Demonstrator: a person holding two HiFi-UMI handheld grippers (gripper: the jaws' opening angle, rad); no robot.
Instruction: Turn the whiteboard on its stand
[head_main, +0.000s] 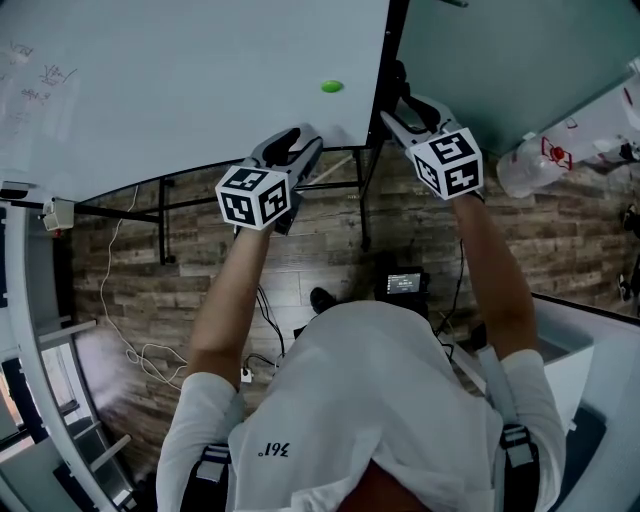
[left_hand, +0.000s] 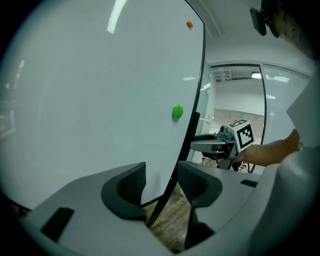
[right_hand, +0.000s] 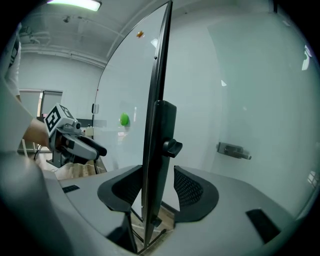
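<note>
head view: whiteboard (head_main: 200, 80) top beyond frame

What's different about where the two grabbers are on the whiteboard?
The left gripper straddles the bottom edge of the whiteboard near its corner; the right gripper straddles its side edge by the black stand post. The left gripper meets it slanted, the right gripper edge-on. Both have jaws apart.

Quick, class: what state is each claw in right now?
Left claw: open, astride the whiteboard edge, not gripping it.
Right claw: open, astride the whiteboard edge, not gripping it.
</note>
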